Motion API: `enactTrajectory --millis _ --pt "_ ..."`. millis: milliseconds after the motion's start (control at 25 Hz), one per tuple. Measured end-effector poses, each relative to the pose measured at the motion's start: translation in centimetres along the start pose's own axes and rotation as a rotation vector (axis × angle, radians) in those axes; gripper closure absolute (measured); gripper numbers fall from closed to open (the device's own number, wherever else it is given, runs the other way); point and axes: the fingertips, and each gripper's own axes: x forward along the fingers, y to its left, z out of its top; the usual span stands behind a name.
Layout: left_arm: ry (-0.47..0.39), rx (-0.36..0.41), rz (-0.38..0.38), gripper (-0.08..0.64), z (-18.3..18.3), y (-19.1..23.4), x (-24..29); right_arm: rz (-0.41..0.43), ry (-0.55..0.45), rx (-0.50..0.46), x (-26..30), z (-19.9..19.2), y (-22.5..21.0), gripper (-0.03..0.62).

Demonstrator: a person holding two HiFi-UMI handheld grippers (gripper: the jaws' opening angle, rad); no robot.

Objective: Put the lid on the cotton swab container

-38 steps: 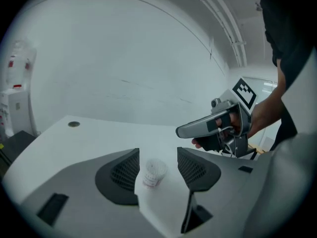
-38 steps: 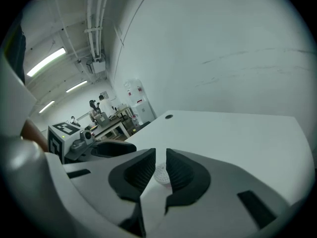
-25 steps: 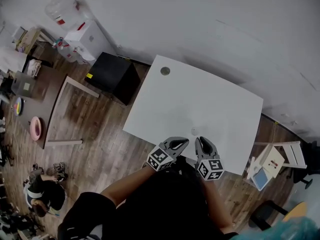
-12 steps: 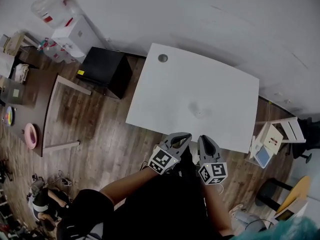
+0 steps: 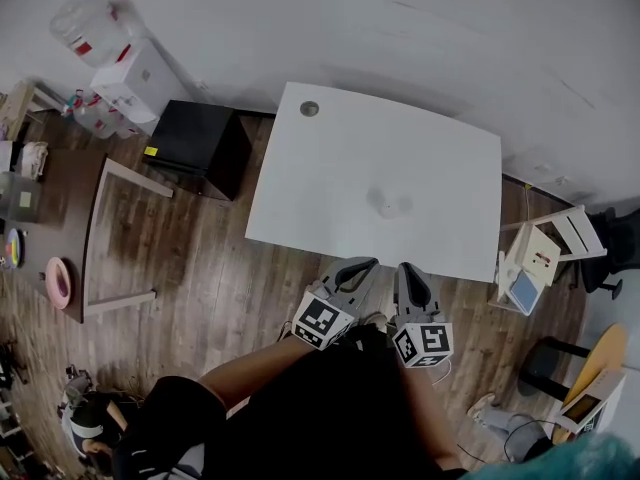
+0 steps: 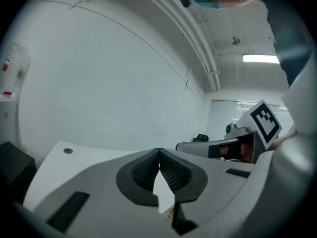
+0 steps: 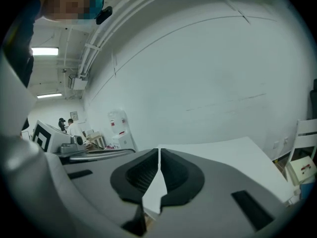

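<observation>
On the white table, in the head view, two small pale translucent things lie close together, one and the other. They are too faint to tell container from lid. Both grippers hover side by side off the table's near edge, over the wooden floor. My left gripper is shut and holds nothing; its ribbed pads meet at the tip. My right gripper is shut and empty as well, its pads touching at the tip. Neither gripper view shows the two small things, only the tabletop and wall.
A black cabinet stands by the table's left side, with a white water dispenser behind it. A wooden frame lies on the floor at left. A small white chair stands right of the table. A cable hole marks the far left corner.
Both grippers have drawn back from the table's near edge toward the person and risen. The table and the two small things now sit farther from them.
</observation>
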Motion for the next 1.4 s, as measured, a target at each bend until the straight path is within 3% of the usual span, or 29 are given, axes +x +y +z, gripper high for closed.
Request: enactTrajectory --millis 240,480,680,960,1400 --pt "-0.049 0.063 0.076 0.546 1.9 -3.7 0.6 -0.045 -0.071 -0.059 -3.5 1.5 -1.1 0.554" --pt "-0.083 0.138 0.182 0.546 2.5 -7.3 0.1 -0.027 -0.09 -0.139 -6.0 2.3 -1.5 0.555" --pt "-0.087 0.15 0.226 0.546 2.2 -9.1 0.3 0.017 -0.084 -0.156 -7.5 1.6 -1.4 0.555" --pt "-0.096 0.164 0.23 0.546 2.2 -10.3 0.8 0.046 -0.082 -0.182 -7.9 1.5 -1.5 0.555" --pt "-0.121 0.176 0.217 0.546 3.7 -8.3 0.5 0.053 -0.085 -0.209 -5.6 2.3 -0.1 0.555"
